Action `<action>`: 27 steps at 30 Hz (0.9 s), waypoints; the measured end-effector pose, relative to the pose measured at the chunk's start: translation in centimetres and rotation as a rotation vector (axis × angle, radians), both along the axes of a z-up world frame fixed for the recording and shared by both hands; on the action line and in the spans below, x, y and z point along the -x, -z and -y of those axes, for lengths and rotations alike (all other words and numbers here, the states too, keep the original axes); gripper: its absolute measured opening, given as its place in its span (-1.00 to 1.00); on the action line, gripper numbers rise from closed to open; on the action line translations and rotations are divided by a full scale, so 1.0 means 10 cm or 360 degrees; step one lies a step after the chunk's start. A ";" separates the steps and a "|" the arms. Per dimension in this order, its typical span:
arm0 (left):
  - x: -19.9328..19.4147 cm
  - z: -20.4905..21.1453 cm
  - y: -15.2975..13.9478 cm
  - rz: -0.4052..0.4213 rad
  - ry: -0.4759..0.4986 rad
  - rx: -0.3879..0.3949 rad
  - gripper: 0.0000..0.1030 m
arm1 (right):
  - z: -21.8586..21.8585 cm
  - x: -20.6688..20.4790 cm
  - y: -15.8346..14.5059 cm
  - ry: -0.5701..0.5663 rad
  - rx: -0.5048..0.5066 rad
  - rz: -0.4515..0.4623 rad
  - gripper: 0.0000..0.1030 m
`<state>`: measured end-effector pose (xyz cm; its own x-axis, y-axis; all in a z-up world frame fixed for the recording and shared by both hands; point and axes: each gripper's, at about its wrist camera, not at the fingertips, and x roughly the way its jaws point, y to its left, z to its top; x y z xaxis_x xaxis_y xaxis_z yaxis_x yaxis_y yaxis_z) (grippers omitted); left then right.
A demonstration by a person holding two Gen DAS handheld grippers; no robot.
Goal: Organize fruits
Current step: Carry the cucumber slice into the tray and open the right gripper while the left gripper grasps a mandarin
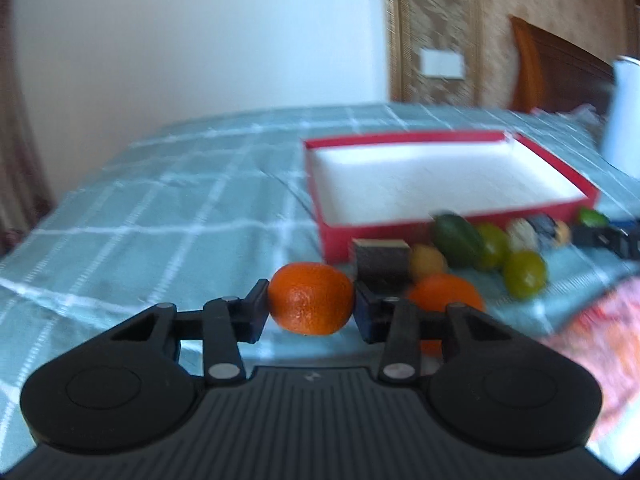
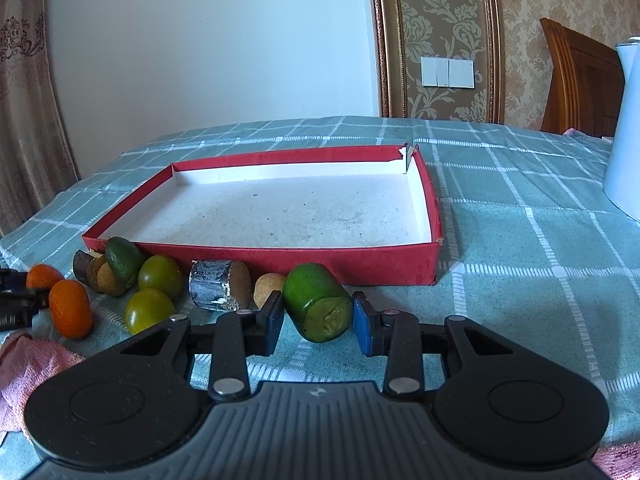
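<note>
My left gripper [image 1: 310,308] is shut on an orange mandarin [image 1: 311,298], with a pad pressed to each side of it. A second mandarin [image 1: 444,292] lies just behind the right finger. My right gripper [image 2: 319,322] is shut on a green fruit with a flat cut end [image 2: 318,304], which sits low over the checked cloth. A shallow red box with a white floor [image 2: 320,258] stands empty just beyond both grippers. In front of the box lie loose fruits: two green round ones [image 2: 160,276], a dark green one [image 2: 124,260], a tan one [image 2: 266,286] and an orange one [image 2: 70,314].
A teal checked cloth [image 2: 520,260] covers the surface. A metal-wrapped cylinder [image 2: 218,284] lies among the fruits. A white jug [image 2: 628,128] stands at the right. A pink cloth [image 2: 28,364] lies at the near left. A wooden headboard [image 2: 580,80] and a wall are behind.
</note>
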<state>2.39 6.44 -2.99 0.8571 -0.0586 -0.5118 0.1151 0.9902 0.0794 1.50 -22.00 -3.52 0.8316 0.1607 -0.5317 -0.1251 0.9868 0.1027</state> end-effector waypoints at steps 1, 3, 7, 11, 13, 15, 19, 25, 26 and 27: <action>-0.02 -0.02 -0.01 0.0004 -0.0023 0.0030 -0.22 | 0.01 0.01 0.00 0.0005 0.0000 0.0004 -0.30; -0.08 -0.07 -0.01 -0.0018 -0.0056 0.0104 -0.22 | 0.01 0.02 -0.01 0.0014 0.0000 0.0011 -0.30; -0.18 -0.14 0.08 -0.0072 -0.0113 0.0155 -0.22 | 0.03 0.06 -0.04 0.0030 -0.0024 0.0023 -0.30; -0.16 -0.21 0.09 -0.0069 -0.0103 0.0212 -0.22 | 0.06 0.11 -0.10 0.0052 -0.0046 0.0066 -0.30; -0.15 -0.24 0.09 -0.0069 -0.0101 0.0247 -0.22 | 0.06 0.11 -0.16 0.0055 -0.0049 0.0081 -0.30; -0.15 -0.27 0.10 -0.0069 -0.0097 0.0283 -0.22 | 0.05 0.10 -0.23 0.0056 -0.0016 0.0111 -0.30; -0.13 -0.25 0.10 -0.0064 -0.0084 0.0262 -0.22 | 0.03 -0.07 -0.35 0.0069 0.0046 0.0153 -0.30; -0.12 -0.24 0.11 -0.0057 -0.0074 0.0248 -0.23 | 0.02 -0.64 -0.37 0.0115 0.0100 0.0090 -0.30; -0.12 -0.24 0.11 -0.0056 -0.0070 0.0248 -0.23 | 0.03 -0.75 -0.35 0.0118 0.0095 0.0063 -0.30; -0.12 -0.24 0.11 -0.0055 -0.0067 0.0247 -0.23 | 0.03 -0.84 -0.32 0.0118 0.0085 0.0037 -0.30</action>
<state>3.55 8.85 -4.11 0.8426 -0.1034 -0.5285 0.0730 0.9943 -0.0781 9.90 -22.34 -0.30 0.8524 0.0701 -0.5182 -0.0532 0.9975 0.0474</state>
